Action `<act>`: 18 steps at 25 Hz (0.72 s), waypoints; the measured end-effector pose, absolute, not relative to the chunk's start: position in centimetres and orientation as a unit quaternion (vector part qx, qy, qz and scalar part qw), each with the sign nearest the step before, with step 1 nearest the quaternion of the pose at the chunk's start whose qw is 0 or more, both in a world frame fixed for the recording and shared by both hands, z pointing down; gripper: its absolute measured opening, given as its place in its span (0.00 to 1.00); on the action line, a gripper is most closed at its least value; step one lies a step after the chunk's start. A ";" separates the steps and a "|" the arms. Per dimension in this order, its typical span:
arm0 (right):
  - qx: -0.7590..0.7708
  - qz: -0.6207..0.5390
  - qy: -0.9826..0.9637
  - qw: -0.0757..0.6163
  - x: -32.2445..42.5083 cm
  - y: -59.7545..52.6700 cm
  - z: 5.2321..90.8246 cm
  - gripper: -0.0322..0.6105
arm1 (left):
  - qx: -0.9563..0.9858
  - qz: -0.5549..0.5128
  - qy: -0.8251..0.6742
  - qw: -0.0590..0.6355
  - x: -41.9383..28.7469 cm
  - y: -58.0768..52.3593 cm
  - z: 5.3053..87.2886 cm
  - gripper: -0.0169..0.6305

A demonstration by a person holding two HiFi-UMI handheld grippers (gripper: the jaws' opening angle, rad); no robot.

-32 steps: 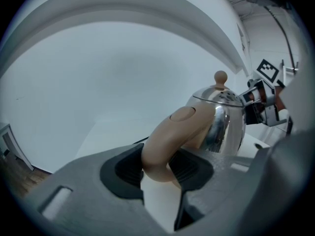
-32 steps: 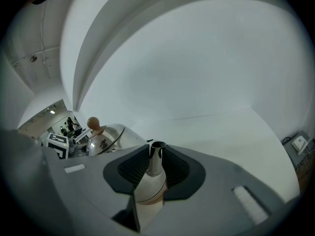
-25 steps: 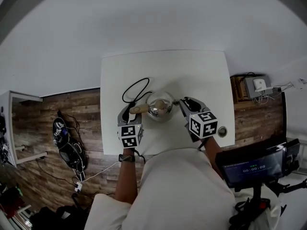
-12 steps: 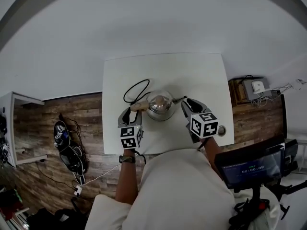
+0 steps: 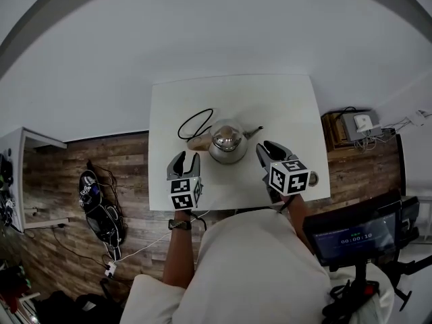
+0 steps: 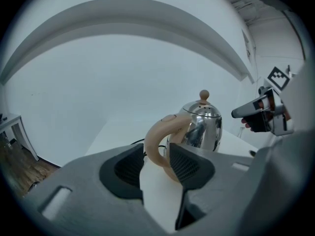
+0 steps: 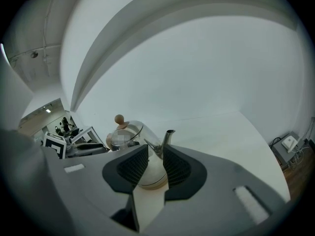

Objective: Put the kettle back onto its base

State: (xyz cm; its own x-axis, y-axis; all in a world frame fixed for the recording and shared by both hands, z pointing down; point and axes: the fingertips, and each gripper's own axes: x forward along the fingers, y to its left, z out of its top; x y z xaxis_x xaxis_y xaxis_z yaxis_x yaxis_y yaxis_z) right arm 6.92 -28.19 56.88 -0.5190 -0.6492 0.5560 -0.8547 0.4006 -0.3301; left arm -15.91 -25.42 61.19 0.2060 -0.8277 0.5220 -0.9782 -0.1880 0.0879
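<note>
The shiny steel kettle (image 5: 228, 140) with a wooden knob stands upright near the middle of the white table (image 5: 283, 106), on a pale round base (image 7: 150, 185). Its beige handle (image 6: 157, 136) points toward my left gripper (image 5: 183, 159), which is open and a short way back from it. The left gripper view shows the handle beyond the parted jaws of that gripper (image 6: 156, 163), untouched. My right gripper (image 5: 268, 152) is open too, near the kettle's right side. The spout (image 7: 166, 137) shows past its jaws (image 7: 151, 163).
A black cord loop (image 5: 196, 122) lies on the table behind and left of the kettle. A round grommet (image 5: 312, 179) sits at the table's right front corner. A side cabinet with a white device (image 5: 358, 122) stands to the right, and cables (image 5: 94, 204) lie on the wooden floor at left.
The left gripper has let go of the kettle's handle and drawn back toward the person. The kettle now stands by itself, a little farther from the table's front edge.
</note>
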 end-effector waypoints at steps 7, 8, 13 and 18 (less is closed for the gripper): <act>0.464 0.278 -0.826 0.157 6.4 -26.3 54.6 0.19 | 0.760 0.141 -0.598 0.212 -15.0 -23.7 58.5 0.28; 0.466 0.274 -0.827 0.157 6.5 -26.3 54.5 0.19 | 0.762 0.141 -0.596 0.208 -14.7 -23.8 58.2 0.28; 0.473 0.220 -0.839 0.156 5.6 -22.7 51.5 0.18 | 0.775 0.128 -0.592 0.180 -14.1 -20.6 55.2 0.22; 0.469 0.145 -0.856 0.164 4.6 -21.3 48.3 0.18 | 0.790 0.127 -0.581 0.149 -12.8 -19.2 52.8 0.22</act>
State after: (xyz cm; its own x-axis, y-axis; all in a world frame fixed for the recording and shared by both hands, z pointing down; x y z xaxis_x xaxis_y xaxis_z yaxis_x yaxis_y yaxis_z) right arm 4.64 -21.34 48.30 -0.5067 -0.7551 0.4160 -0.8499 0.5186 -0.0939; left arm -12.77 -19.21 52.80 0.2913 -0.8803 0.3745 -0.9562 -0.2793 0.0872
